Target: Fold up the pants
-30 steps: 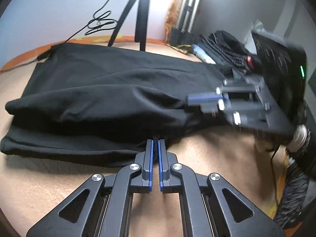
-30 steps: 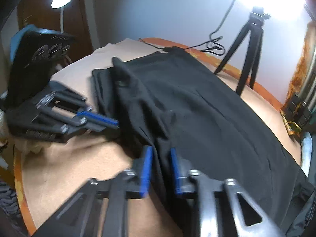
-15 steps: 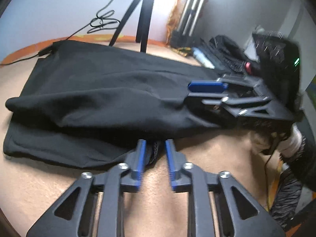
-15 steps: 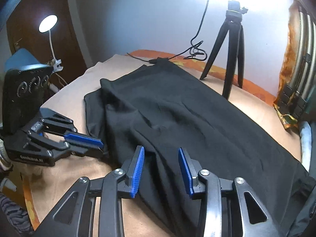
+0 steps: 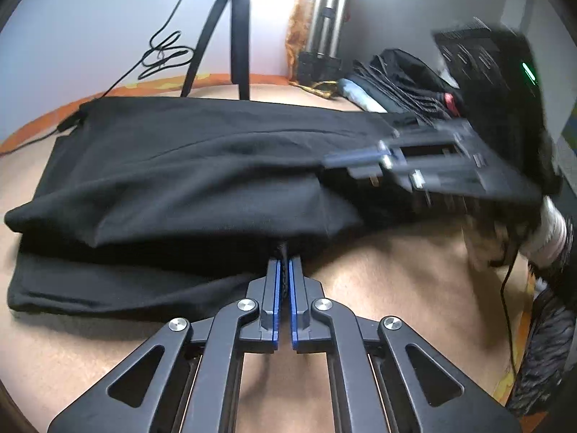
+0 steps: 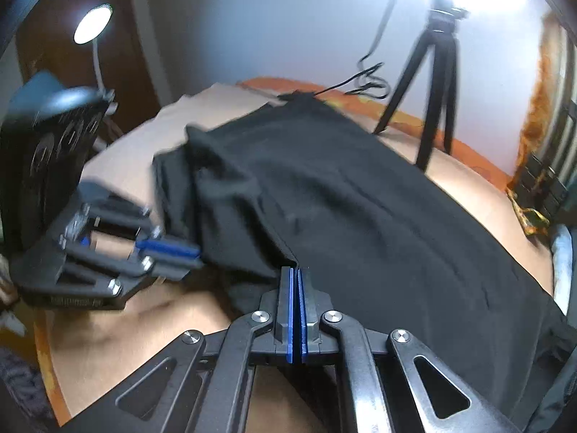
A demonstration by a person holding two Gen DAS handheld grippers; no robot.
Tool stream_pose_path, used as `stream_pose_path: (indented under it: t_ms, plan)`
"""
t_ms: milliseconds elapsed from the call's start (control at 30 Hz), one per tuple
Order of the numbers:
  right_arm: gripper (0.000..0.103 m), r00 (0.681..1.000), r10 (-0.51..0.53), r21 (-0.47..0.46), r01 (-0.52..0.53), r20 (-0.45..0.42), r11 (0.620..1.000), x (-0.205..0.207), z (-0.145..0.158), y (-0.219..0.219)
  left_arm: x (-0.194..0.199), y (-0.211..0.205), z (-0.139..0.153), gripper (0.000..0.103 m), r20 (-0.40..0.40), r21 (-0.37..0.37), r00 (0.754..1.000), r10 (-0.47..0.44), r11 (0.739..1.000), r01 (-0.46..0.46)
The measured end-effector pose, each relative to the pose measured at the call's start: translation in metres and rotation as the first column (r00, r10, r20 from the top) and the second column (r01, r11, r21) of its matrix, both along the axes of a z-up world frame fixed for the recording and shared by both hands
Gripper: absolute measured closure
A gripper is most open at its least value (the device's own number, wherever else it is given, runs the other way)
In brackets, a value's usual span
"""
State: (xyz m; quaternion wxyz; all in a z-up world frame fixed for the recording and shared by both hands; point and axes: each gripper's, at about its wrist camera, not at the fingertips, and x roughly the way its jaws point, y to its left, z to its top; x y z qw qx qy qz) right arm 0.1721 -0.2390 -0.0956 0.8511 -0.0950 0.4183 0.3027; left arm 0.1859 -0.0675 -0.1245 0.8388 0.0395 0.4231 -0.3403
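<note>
The left gripper (image 5: 283,263) pinches the near hem of the black pants (image 5: 202,180), its blue pads (image 5: 276,288) drawn narrow with a thin fold of cloth between them; both sets of jaws have just been closing after standing apart half a second ago. The right gripper (image 6: 295,270) is likewise clamped on the pants (image 6: 342,209), pads all but touching, cloth pinched at their tips. The pants lie spread along the tan bed cover (image 5: 396,281), one layer doubled over the other, with the bare cover in front of them on the near side. Seen from the left wrist, the right gripper (image 5: 355,160) reaches over the pants' right end and hides that part; from the right wrist, the left gripper (image 6: 169,252) sits blurred at the pants' left edge. Beyond the pants stands a black tripod (image 5: 238,36) with a loose cable (image 5: 166,54) trailing beside it, a bundle of metal stand legs (image 5: 328,11) further right, and a heap of dark clothes (image 5: 404,79) past the pants' right end. A round lamp (image 6: 92,29) glows far left of the pants in the right wrist view
</note>
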Motion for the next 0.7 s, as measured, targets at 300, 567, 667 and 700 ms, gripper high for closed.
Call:
stream_pose_path:
  t_ms: [300,567,667,700]
  plan:
    - [0.054,0.999,-0.004,0.060,0.006,-0.039,0.998,0.004,0.007,-0.009,-0.030,0.012,0.004,0.101,0.004,0.009,0.996,-0.089,0.996,0.088]
    - [0.055,1.000,0.023,-0.052,-0.022,0.002,0.998,-0.004,0.000,-0.001,-0.022,0.036,0.031,0.096,0.041,-0.001,0.999,0.001,1.000,-0.001]
    - [0.057,0.998,0.034,-0.083,-0.030,0.050,0.996,-0.013,0.004,0.007,0.004,0.066,0.041,0.079,0.072,0.000,0.984,0.162,0.987,-0.162]
    - [0.057,0.997,0.034,-0.076,-0.029,0.068,0.997,-0.016,0.008,0.009,0.011,0.078,0.042,0.074,0.065,-0.019,0.974,0.218,0.976,-0.217]
